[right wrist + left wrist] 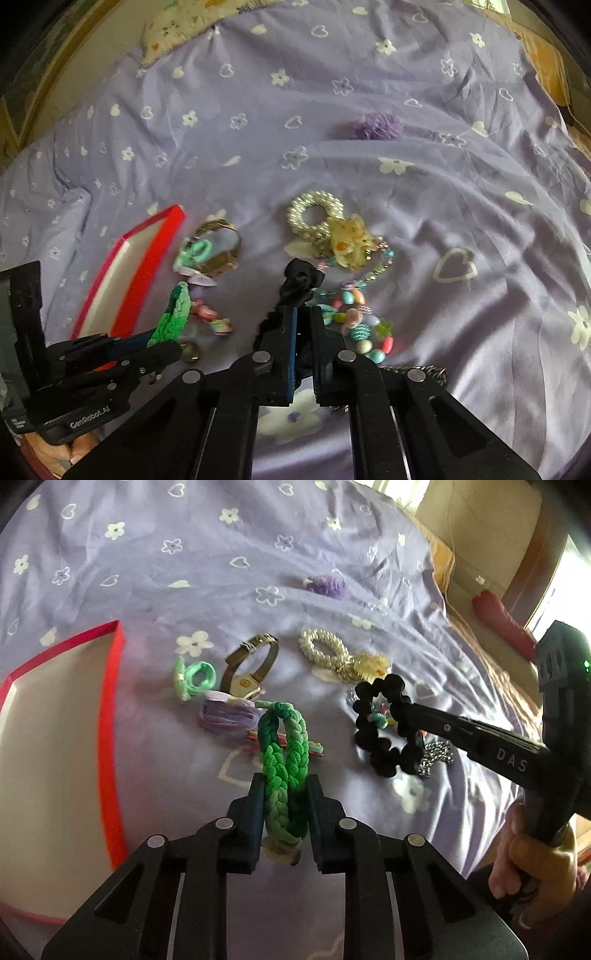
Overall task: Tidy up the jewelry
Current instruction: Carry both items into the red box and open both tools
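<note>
A: What has the left gripper [284, 805] got?
B: Its jaws are clamped on the braided green cord bracelet [283, 753], above the lilac flowered bedsheet [147, 554], beside the red-rimmed white box [114, 701].
A: And the right gripper [304, 325]?
B: Pinched on the black ruffled fabric scrunchie [295, 284], probably just lifted; the view is blurred.

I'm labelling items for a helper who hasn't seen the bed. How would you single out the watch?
On the purple bedsheet, just right of the red-rimmed box, lies the watch. It alone has a metal mesh strap and a dial.
</note>
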`<control>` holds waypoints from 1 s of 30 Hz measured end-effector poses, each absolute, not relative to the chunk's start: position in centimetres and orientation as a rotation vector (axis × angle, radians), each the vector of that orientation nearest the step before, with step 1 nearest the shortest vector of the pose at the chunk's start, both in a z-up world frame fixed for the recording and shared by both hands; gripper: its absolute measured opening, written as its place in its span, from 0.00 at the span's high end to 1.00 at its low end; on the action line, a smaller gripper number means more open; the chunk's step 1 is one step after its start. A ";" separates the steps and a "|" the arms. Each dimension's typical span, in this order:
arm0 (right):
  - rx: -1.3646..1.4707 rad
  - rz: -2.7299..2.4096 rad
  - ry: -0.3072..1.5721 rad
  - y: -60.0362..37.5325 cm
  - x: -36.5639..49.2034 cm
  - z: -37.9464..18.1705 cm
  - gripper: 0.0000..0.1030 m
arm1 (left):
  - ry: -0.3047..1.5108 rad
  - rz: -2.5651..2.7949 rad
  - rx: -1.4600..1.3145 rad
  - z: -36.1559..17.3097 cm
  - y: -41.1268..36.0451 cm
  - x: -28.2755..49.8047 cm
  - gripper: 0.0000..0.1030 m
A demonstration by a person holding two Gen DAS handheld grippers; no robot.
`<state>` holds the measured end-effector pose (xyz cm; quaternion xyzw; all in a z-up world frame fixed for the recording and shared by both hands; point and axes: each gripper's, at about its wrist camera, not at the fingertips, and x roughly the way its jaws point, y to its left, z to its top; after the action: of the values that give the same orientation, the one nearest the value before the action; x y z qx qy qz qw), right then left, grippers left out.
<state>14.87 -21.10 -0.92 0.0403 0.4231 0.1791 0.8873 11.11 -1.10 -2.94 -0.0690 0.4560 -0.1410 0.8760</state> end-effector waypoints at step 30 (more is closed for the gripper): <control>0.097 0.765 0.847 -3.6 10.6 2.2 0.95 | 0.845 -0.046 -0.263 0.0 14.2 4.8 0.82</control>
<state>10.65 -3.59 2.24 0.0458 0.4006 0.3619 0.8405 4.80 14.25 -0.03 -0.1273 0.4088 -0.0221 0.9035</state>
